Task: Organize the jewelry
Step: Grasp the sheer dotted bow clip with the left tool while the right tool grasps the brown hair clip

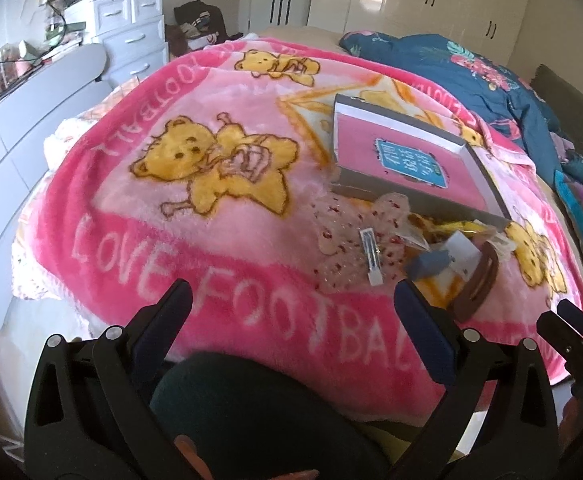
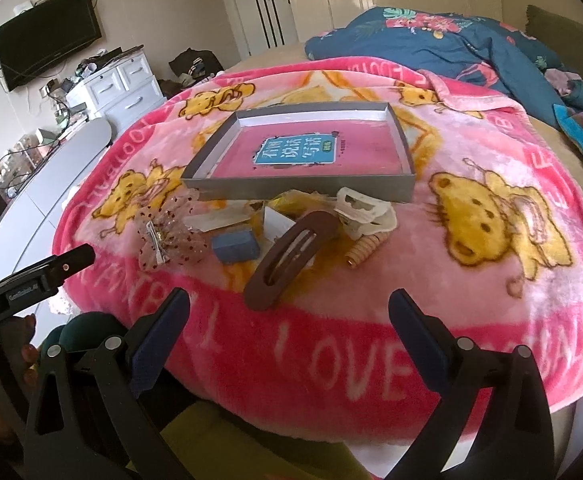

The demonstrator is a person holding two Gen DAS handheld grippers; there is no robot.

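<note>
I am holding my right gripper (image 2: 289, 304) wide and empty just short of the brown hair clip (image 2: 287, 256), whose long axis is slanting away toward the grey box lid (image 2: 299, 190).

A brown hair clip (image 2: 289, 256) is lying on the pink blanket (image 2: 431, 276), just before the grey tray (image 2: 299, 190). The right gripper (image 2: 289, 304) is hovering open near it.

Pink blanket (image 2: 371, 320) — "LOVE FOOTBALL"; tray's (image 2: 291, 190) blue label — Chinese characters.
</note>
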